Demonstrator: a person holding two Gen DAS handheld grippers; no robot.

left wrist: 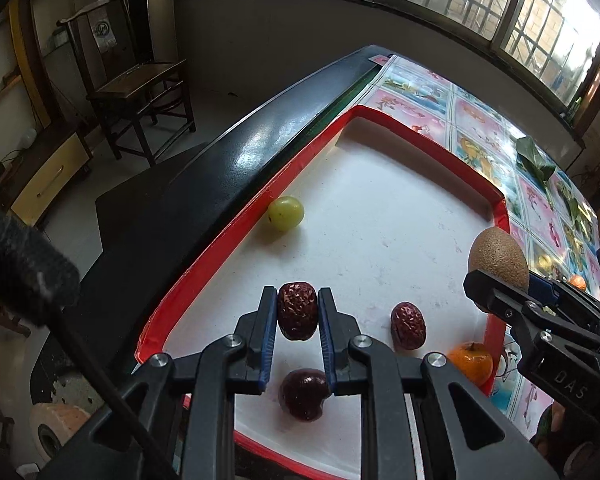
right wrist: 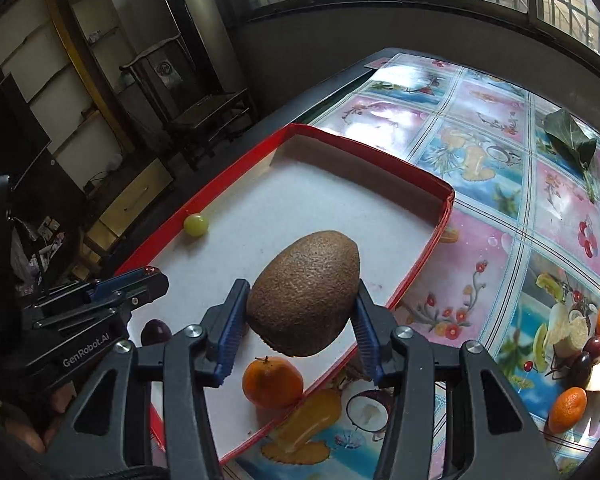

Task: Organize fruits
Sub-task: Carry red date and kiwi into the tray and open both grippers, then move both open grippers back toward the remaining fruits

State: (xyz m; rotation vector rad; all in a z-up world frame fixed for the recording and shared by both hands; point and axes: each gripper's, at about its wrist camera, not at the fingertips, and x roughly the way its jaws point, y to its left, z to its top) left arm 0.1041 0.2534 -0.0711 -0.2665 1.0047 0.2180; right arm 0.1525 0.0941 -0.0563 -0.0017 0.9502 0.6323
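Wrinkled red date (left wrist: 297,316) sits pinched tight in my left gripper (left wrist: 298,320) over the red-rimmed tray (left wrist: 236,236); my right gripper (right wrist: 300,312) clamps a brown kiwi (right wrist: 304,292) above that tray.

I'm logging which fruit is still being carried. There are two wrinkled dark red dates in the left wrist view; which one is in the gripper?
The wrinkled dark red date clamped between the left gripper fingers; the other date lies free on the red-rimmed white tray.
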